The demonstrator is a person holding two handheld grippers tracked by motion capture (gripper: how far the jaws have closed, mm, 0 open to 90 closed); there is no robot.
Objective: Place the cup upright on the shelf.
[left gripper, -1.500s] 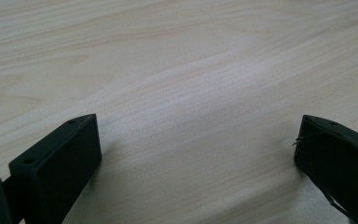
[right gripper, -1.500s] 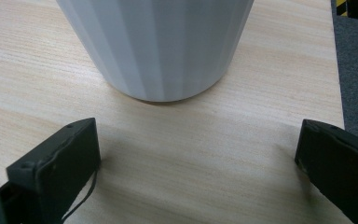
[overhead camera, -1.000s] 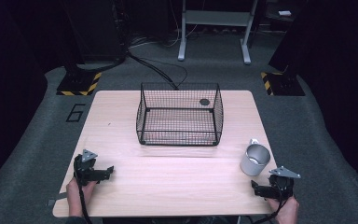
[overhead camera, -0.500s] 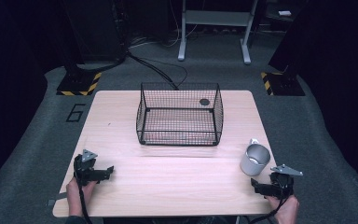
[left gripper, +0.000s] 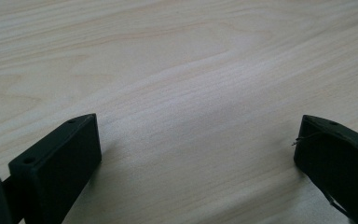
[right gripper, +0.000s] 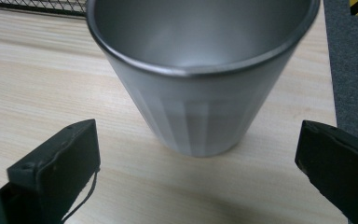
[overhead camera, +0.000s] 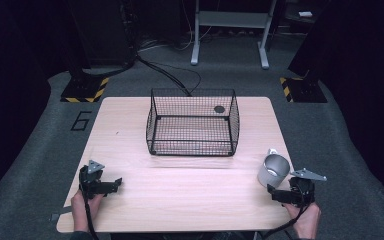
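A metal cup (overhead camera: 273, 170) stands upright near the table's right edge; in the right gripper view the cup (right gripper: 200, 74) looms just beyond the jaws. My right gripper (overhead camera: 276, 195) (right gripper: 196, 163) is open, its jaws wide apart just short of the cup, touching nothing. A black wire basket (overhead camera: 192, 123) sits at the table's far middle with a small dark disc (overhead camera: 219, 109) at its back right. My left gripper (overhead camera: 111, 185) (left gripper: 196, 154) rests open at the front left over bare wood, holding nothing.
The wooden table (overhead camera: 190, 200) has open room between the two grippers and in front of the basket. Its right edge runs close beside the cup. Grey floor, a metal stand and black-and-yellow marked bases lie beyond the table.
The right gripper has crept slightly forward toward the cup. The left gripper, the cup and the basket have stayed put.
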